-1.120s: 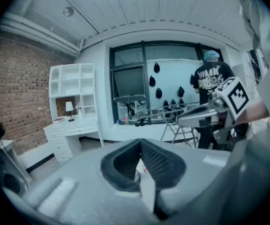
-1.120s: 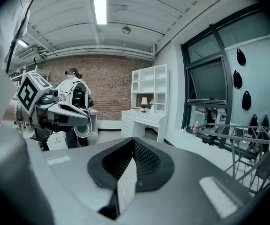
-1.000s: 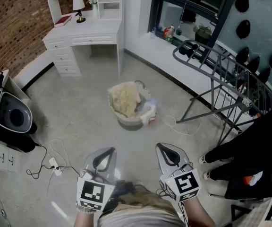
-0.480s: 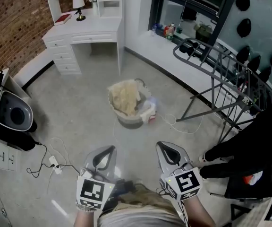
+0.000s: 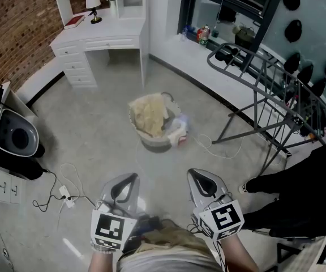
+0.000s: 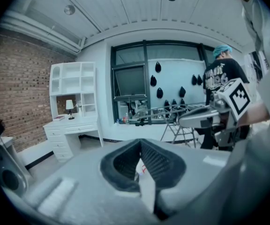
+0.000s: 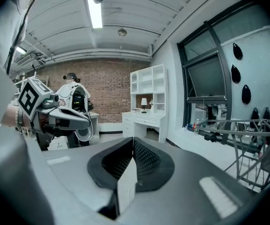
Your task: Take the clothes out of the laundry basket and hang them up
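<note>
Clothes (image 5: 150, 117): crumpled beige heap, paler pieces beside, in round laundry basket (image 5: 155, 146) mid-floor. Nearest, left gripper (image 5: 130, 180), right gripper (image 5: 192, 175): smooth grey jaws pressed together, nothing held. Beyond, tubular metal rack (image 5: 255, 112); farthest, white desk (image 5: 103, 36), possibly wood.

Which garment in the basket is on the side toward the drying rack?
The white garment at the basket's right edge; the tan garment fills the left, away from the drying rack.
</note>
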Motion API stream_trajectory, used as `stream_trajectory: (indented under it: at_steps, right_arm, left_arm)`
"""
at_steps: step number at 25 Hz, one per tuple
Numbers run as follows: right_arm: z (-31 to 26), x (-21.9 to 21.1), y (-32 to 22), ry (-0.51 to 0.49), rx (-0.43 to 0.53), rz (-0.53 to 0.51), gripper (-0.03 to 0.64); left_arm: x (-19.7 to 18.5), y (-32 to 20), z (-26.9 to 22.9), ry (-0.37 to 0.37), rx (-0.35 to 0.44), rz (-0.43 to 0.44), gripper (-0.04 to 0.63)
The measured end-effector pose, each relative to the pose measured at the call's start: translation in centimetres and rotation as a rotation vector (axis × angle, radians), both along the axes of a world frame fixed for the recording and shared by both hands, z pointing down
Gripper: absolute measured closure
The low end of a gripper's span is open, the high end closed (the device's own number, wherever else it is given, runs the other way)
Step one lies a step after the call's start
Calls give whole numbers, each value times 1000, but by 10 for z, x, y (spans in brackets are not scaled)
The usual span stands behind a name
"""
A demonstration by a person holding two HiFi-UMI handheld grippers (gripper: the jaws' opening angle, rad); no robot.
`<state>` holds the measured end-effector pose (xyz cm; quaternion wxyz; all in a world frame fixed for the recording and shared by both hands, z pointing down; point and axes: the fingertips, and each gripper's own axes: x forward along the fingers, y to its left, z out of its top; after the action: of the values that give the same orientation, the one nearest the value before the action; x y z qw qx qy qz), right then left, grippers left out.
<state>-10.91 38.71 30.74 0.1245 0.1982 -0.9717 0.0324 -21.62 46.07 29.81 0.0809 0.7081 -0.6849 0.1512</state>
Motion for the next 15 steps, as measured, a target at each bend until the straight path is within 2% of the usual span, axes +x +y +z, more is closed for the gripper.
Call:
stream_trajectory:
  at_steps: [2, 4, 6, 9, 15]
  right_arm:
    - [-2, 0, -2, -15, -6, 2, 611]
    - [-3, 2, -5, -26, -12, 6, 609]
    - [-4, 4, -7, -37, -20, 9, 603]
    - [-2, 9, -9, -49, -30, 3, 527]
    - [3, 21, -13, -54, -16, -11, 525]
  left_arm:
    - [2, -2, 0, 10, -4, 3, 600]
    - [5, -5, 1, 17, -13, 12, 500]
    - [9, -7, 2, 14, -18, 15, 482]
    - [13, -9, 2, 1, -17, 7, 476]
    - [20, -13, -2, -23, 3, -16, 472]
